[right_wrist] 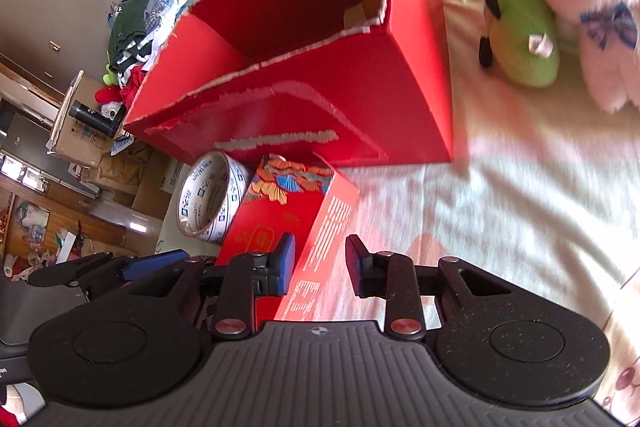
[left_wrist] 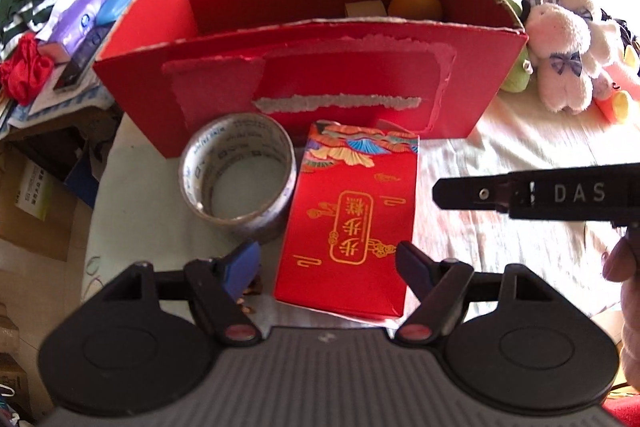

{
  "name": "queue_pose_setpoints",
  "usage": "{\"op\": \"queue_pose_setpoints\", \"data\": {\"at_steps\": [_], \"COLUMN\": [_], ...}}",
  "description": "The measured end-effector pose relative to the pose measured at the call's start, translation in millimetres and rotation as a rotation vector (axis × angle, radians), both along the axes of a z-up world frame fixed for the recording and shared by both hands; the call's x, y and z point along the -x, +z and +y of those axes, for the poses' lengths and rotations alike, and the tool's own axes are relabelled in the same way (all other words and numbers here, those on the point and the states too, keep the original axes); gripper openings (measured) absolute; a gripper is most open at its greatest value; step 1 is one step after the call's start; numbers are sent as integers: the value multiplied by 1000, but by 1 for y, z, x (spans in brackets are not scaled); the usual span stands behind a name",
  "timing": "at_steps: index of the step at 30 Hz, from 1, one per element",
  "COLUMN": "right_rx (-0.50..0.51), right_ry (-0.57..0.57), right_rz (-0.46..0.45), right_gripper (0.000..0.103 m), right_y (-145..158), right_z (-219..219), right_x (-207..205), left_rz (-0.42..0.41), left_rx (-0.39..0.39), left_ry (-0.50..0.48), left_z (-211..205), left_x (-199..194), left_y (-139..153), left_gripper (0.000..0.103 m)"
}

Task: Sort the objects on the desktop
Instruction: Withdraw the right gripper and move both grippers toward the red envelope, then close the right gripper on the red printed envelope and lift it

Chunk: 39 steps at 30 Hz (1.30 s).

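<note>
Both wrist views look down at close range toward the torn red box (left_wrist: 308, 83), the left squarely at its front, the right (right_wrist: 320, 95) tilted from its right corner.

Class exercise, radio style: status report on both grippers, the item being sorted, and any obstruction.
Left gripper open, straddling red gift box. Right gripper open, at the box's side. Tape roll beside it; big red carton directly behind, orange already inside.

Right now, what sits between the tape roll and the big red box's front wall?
Nothing. In the left wrist view the tape roll stands just before the big red box, only bare cloth between. The red packet box lies to its right, not between.
</note>
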State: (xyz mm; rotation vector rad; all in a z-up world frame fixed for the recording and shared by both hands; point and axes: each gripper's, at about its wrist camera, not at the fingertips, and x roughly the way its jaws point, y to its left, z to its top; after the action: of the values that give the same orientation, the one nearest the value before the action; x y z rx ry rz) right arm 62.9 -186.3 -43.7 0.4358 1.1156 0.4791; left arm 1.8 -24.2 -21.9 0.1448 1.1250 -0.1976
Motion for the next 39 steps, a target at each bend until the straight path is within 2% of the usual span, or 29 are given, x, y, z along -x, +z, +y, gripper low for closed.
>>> {"op": "queue_pose_setpoints", "data": {"at_steps": [12, 15, 24, 32, 39], "right_rx": [-22, -24, -20, -16, -13], "right_ry": [-12, -14, -38, -87, -98], "right_rz": [66, 73, 65, 67, 65], "right_gripper": [33, 41, 41, 42, 43], "right_y": [-16, -19, -20, -21, -20], "right_z": [7, 8, -5, -27, -31], "right_x": [-7, -10, -13, -10, -9], "left_rz": [58, 62, 79, 85, 98], "left_rx": [68, 64, 61, 67, 121], "left_ry": [-3, -24, -108, -201, -182], "left_z": [1, -5, -31, -54, -41], "left_x": [-15, -15, -10, -2, -10], "left_y": [-18, -20, -24, -24, -17], "left_gripper": [83, 83, 83, 88, 88]}}
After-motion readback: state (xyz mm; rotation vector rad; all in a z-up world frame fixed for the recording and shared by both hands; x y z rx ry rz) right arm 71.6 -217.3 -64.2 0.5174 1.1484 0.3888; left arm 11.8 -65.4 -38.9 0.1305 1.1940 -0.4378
